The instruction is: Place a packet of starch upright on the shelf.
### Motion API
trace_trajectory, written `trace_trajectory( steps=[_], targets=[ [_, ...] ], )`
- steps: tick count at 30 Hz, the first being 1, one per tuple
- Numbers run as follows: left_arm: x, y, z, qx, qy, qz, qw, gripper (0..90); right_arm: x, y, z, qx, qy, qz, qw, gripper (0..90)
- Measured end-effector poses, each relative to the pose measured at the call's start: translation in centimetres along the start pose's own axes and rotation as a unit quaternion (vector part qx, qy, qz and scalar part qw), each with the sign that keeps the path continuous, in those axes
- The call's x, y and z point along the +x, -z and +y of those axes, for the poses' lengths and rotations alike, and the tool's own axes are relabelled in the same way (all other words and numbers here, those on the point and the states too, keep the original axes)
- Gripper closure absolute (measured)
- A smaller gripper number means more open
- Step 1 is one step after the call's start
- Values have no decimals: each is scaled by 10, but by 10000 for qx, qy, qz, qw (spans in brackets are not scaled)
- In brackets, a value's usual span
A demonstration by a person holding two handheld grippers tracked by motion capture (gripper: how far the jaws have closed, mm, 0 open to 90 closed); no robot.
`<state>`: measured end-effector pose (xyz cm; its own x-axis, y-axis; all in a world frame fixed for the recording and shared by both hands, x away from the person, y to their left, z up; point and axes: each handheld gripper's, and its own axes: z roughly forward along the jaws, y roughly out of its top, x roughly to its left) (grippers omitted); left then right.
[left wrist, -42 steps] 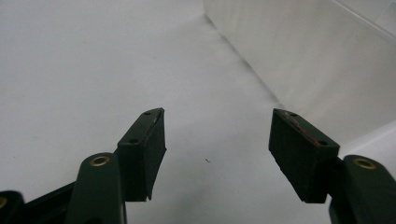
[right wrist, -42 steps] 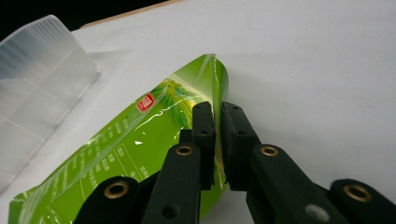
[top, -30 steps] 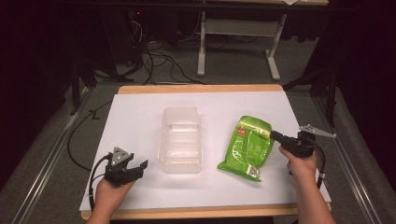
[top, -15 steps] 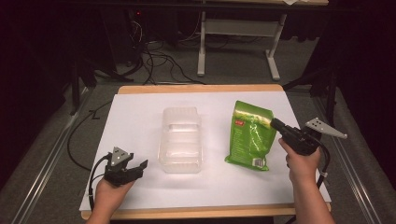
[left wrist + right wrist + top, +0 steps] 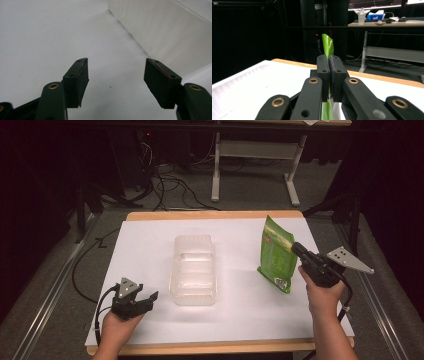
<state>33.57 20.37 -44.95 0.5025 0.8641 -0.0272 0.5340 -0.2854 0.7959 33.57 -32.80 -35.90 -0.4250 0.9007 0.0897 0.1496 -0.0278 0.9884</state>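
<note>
A green snack bag (image 5: 276, 252) hangs upright above the right side of the white table top (image 5: 240, 305), pinched at its right edge by my right gripper (image 5: 295, 249), which is shut on it. In the right gripper view the green bag (image 5: 327, 46) sticks up edge-on between the closed pads. A clear plastic container (image 5: 193, 269) lies in the middle of the table, its wall (image 5: 162, 35) just right of my left gripper (image 5: 116, 82). My left gripper (image 5: 150, 297) rests open on the table at the front left, with nothing between its fingers.
The table top has a wooden rim (image 5: 215, 215). Beyond the far edge are a desk frame (image 5: 255, 165) and cables (image 5: 165, 185) on the dark floor. A desk with a tissue box (image 5: 375, 17) stands far off in the right gripper view.
My right gripper has lifted the green bag off the table and swung it from lying flat to hanging upright. The left gripper has stayed put.
</note>
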Motion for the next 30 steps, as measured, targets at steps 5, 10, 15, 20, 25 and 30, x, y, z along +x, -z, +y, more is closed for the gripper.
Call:
trace_trajectory(
  steps=[5,10,15,20,25,30],
  targets=[
    [-1,0,0,21,-43,-1,10000,369,0,5,-7,60,-98,-86,9999,875],
    [-1,0,0,10,-53,-6,10000,368,-1,10,-15,156,-171,-35,9997,870],
    [-1,1,0,21,-53,-14,10000,369,0,13,-18,170,-197,1,9997,857],
    [-1,1,0,7,-66,-22,10000,368,0,14,-22,236,-241,8,9994,836],
    [-1,1,0,10,-80,-19,10000,369,-1,14,-23,270,-219,13,9994,829],
    [-1,1,0,11,-88,-29,10000,369,-3,13,-25,318,-292,24,9991,799]
  ],
)
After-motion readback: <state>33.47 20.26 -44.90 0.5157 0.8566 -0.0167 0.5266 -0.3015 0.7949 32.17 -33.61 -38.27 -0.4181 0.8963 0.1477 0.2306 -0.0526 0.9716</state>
